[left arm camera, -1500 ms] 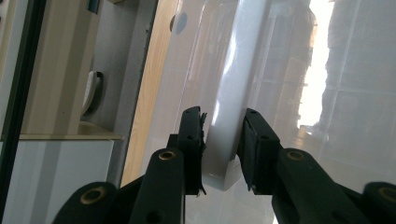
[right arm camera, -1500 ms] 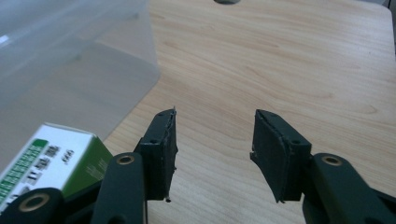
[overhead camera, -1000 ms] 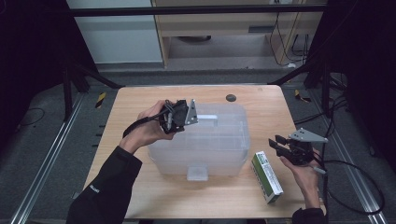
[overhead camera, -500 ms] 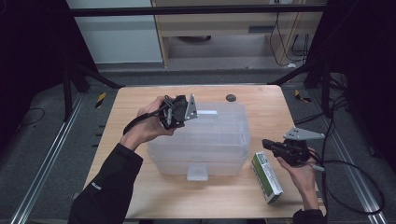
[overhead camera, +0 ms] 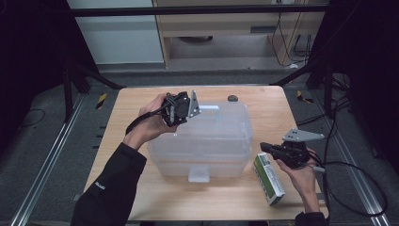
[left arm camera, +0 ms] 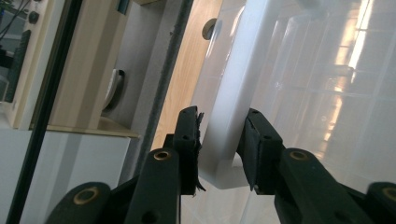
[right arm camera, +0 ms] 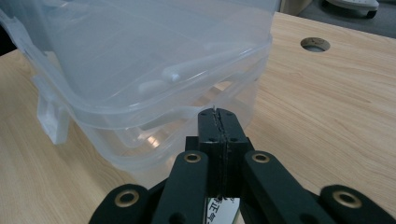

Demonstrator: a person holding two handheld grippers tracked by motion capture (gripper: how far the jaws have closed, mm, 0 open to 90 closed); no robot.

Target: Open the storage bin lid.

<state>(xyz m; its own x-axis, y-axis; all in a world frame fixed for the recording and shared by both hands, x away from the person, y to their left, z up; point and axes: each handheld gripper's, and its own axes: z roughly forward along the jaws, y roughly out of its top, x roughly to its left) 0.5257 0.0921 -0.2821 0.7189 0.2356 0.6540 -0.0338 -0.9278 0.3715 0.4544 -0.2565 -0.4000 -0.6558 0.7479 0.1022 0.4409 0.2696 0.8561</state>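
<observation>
A clear plastic storage box (overhead camera: 207,141) with a clear lid stands in the middle of the wooden table (overhead camera: 155,197). At its back left corner my left gripper (overhead camera: 189,112) is shut on the lid's white handle (left arm camera: 224,107), which sits between the two pads (left arm camera: 189,140). In the right gripper view the lid (right arm camera: 140,56) stands tilted a little above the box's rim. My right gripper (overhead camera: 264,147) is shut with nothing in it, level and pointing at the box's right side, its tips (right arm camera: 216,114) close to the wall. Below it lies a green and white carton (overhead camera: 269,179).
A round hole (overhead camera: 232,98) is in the table behind the box, also seen as a hole (right arm camera: 315,45) to the right. A white latch (overhead camera: 197,175) hangs on the box's front. Cables (overhead camera: 357,165) trail off the right edge. A cabinet stands beyond the table.
The right gripper's jaws stood open a second ago and are now shut on nothing; that hand has edged toward the box. The left gripper stays at the lid's handle.
</observation>
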